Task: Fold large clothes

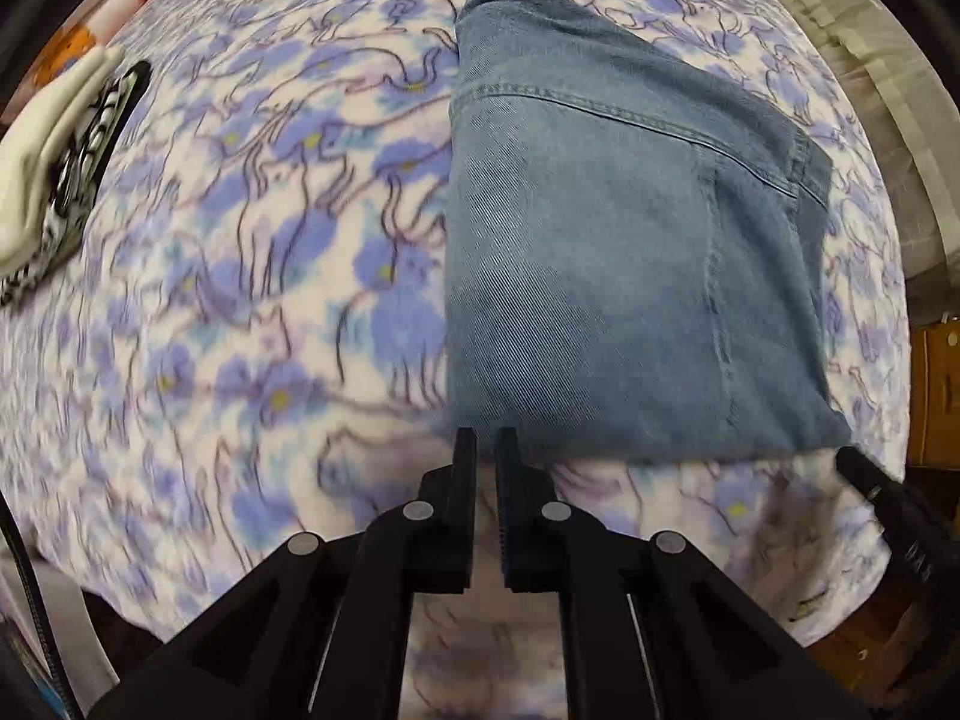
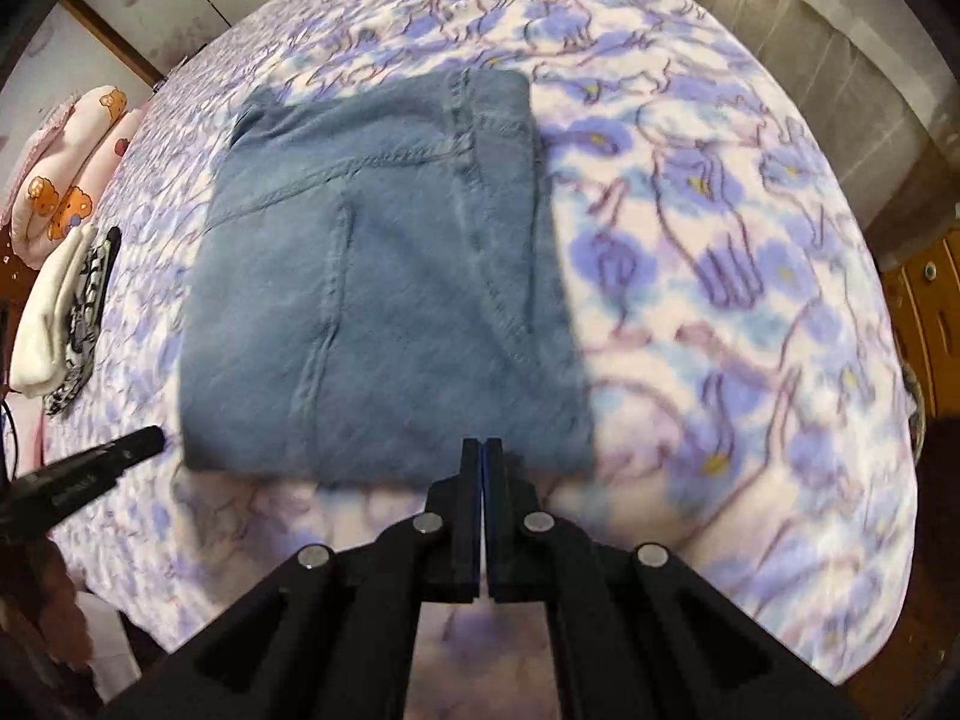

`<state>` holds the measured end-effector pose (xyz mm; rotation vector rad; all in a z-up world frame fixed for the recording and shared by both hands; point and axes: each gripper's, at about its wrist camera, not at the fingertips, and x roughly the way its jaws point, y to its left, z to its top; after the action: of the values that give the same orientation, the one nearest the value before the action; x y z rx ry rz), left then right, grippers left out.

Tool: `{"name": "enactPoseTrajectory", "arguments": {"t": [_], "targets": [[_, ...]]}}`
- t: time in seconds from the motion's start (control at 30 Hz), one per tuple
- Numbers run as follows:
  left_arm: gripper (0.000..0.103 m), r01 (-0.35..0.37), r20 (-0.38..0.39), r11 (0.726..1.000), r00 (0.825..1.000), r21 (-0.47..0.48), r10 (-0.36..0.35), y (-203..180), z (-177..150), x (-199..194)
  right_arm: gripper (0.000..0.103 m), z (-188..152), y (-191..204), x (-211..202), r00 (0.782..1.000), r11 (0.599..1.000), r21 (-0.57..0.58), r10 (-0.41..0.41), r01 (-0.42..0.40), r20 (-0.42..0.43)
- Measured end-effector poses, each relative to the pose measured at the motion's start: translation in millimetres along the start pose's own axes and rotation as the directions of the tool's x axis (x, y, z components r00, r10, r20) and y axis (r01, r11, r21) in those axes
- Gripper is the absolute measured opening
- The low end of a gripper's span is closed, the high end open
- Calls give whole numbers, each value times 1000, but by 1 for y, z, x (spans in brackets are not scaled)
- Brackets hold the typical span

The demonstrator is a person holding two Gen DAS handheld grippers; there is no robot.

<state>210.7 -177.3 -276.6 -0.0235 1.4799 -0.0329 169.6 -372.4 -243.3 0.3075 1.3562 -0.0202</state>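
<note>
A pair of blue jeans (image 1: 600, 252) (image 2: 372, 300) lies folded into a thick rectangle on the flowered bedspread (image 1: 240, 240) (image 2: 720, 240). My left gripper (image 1: 487, 438) hangs just above the near edge of the jeans at their left corner. Its jaws stand a narrow gap apart with nothing between them. My right gripper (image 2: 482, 447) hovers over the near edge toward the right, its pads pressed together and empty. Each gripper's tip shows in the other's view: the right gripper (image 1: 870, 480) by the jeans' right corner, the left gripper (image 2: 120, 450) by the left corner.
A stack of folded clothes (image 1: 54, 168) (image 2: 60, 312), white over black-and-white, lies at the left edge of the bed. A pink pillow with bears (image 2: 66, 180) sits behind it. A curtain (image 2: 810, 60) hangs at the far right, and wooden furniture (image 2: 924, 312) stands beside the bed.
</note>
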Motion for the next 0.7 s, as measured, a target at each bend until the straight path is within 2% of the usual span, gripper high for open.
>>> {"name": "enactPoseTrajectory", "arguments": {"t": [0.07, 0.1, 0.13, 0.17, 0.2, 0.23, 0.27, 0.33, 0.47, 0.53, 0.7], "targets": [[22, 13, 2, 1000, 1000, -2, -13, -6, -8, -7, 11, -8, 7, -7, 1000, 1000, -4, 7, -7, -28], [37, 13, 0, 1000, 1000, 8, -13, -10, -12, -11, 18, -12, 12, -10, 999, 1000, -11, 12, -12, -33], [56, 6, 1, 1000, 1000, 17, -6, -14, -16, -15, 29, -16, 17, -13, 999, 1000, -26, 12, -12, -37], [62, -2, 9, 1000, 1000, 23, 2, -17, -19, -19, 36, -20, 22, -16, 999, 999, -42, 13, -15, -44], [65, -4, 18, 1000, 1000, 24, 4, -21, -19, -23, 45, -23, 24, -18, 998, 999, -48, 22, -25, -52], [67, -2, 19, 1000, 1000, 22, 1, -22, -21, -28, 50, -25, 26, -21, 997, 998, -45, 38, -41, -62], [69, 2, 14, 1000, 1000, 20, -2, -21, -22, -31, 51, -26, 27, -24, 997, 998, -39, 42, -45, -67], [83, 3, 13, 1000, 1000, 14, -3, -19, -23, -37, 59, -27, 30, -30, 998, 999, -35, 37, -39, -60], [89, -8, 46, 1000, 999, 13, 7, -17, -28, -57, 71, -29, 38, -46, 999, 997, -72, 12, -14, -37], [98, -8, 53, 1000, 999, 9, 8, -16, -29, -63, 79, -29, 40, -53, 999, 996, -86, -5, 2, -33], [102, -21, 73, 1000, 997, 23, 19, -18, -33, -81, 92, -31, 47, -70, 1000, 994, -112, -21, 19, -17]]}}
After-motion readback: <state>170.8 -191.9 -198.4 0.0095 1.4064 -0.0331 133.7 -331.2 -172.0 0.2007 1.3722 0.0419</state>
